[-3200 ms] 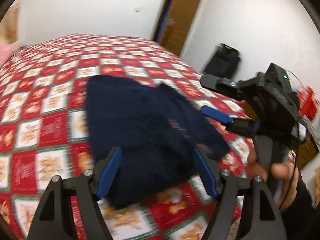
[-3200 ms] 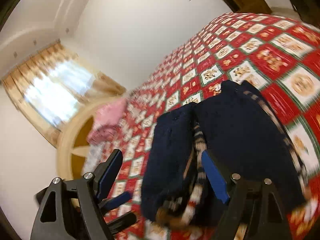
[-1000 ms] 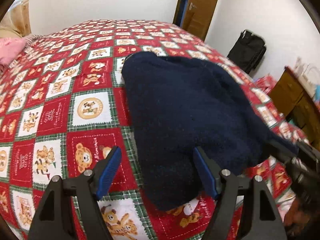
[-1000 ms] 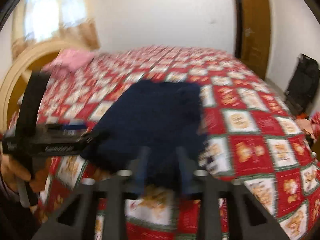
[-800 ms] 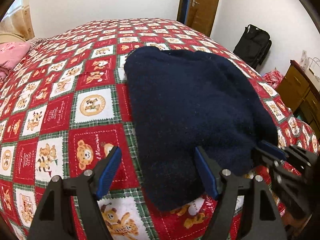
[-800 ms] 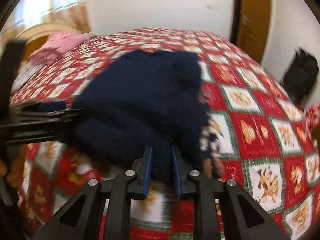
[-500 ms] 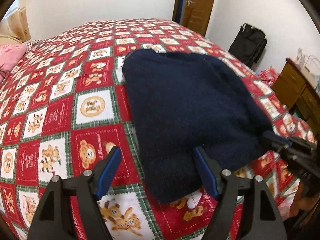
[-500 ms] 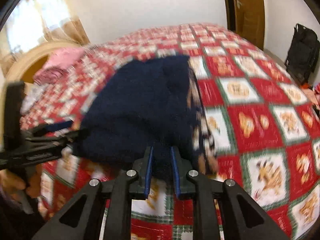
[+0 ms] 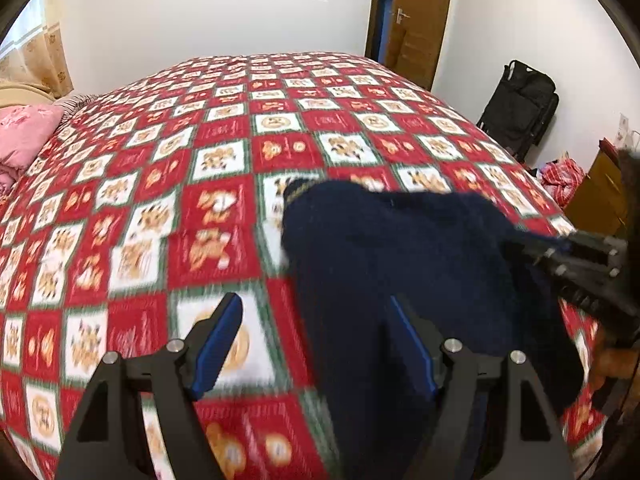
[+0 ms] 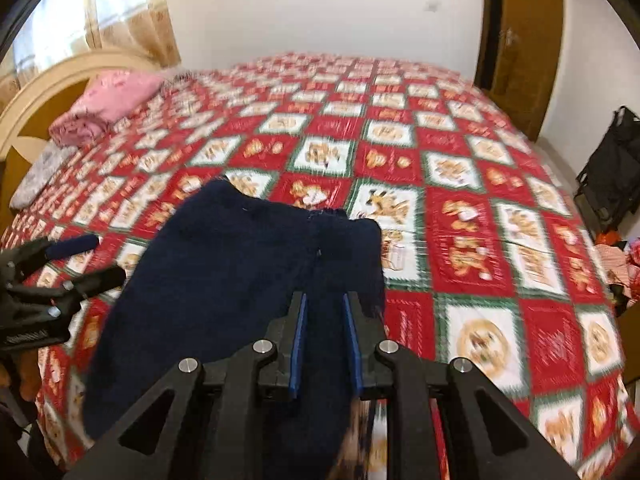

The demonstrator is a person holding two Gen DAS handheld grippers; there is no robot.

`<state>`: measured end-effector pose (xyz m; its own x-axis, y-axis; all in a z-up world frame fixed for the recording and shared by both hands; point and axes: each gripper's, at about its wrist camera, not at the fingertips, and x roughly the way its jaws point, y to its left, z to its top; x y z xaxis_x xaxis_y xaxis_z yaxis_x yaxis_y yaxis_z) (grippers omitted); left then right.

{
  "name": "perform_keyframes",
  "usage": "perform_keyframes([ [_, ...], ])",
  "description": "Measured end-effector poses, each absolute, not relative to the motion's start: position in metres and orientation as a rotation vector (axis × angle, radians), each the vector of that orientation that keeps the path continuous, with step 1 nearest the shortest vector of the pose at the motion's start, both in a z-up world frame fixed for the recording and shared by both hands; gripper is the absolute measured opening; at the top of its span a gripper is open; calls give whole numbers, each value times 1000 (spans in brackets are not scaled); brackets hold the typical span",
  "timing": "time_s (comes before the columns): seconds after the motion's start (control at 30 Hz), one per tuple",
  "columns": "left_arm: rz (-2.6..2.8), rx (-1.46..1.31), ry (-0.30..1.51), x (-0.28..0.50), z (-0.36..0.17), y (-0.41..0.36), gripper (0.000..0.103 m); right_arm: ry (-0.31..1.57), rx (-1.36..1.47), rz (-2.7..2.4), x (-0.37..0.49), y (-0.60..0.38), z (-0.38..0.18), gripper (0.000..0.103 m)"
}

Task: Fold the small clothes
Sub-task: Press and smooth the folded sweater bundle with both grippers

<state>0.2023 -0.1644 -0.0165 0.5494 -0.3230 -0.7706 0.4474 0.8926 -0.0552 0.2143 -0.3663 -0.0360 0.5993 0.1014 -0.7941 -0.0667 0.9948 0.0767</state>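
Right wrist view: my right gripper [image 10: 324, 336] clamps the navy sweater [image 10: 240, 276], mid-fold (left gripper [image 9: 316, 344] apart, empty); next, lay it flat.

Navy knit garment [image 10: 224, 280], folded, on bedspread

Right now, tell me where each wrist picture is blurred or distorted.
Left wrist view: the bedspread smears near the bottom and the navy garment has soft edges, while the door stays sharper; fisheye bows the bed. Right wrist view: the checks streak sideways, the pink pillow is soft, and the window glares.
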Motion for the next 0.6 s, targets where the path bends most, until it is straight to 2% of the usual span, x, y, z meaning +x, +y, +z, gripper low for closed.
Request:
perform_keyframes([
  [0.07,-441,136,906,221,-25,-173,77,983,17,95,232,-367,-52,19],
  [0.2,-393,153,954,243,-47,-182,78,971,-46,79,256,-366,-55,19],
  [0.4,-362,149,954,253,-59,-189,86,954,11,67,271,-374,-58,19],
  [0.6,-377,190,918,230,-37,-184,85,875,149,78,226,-388,-26,20],
])
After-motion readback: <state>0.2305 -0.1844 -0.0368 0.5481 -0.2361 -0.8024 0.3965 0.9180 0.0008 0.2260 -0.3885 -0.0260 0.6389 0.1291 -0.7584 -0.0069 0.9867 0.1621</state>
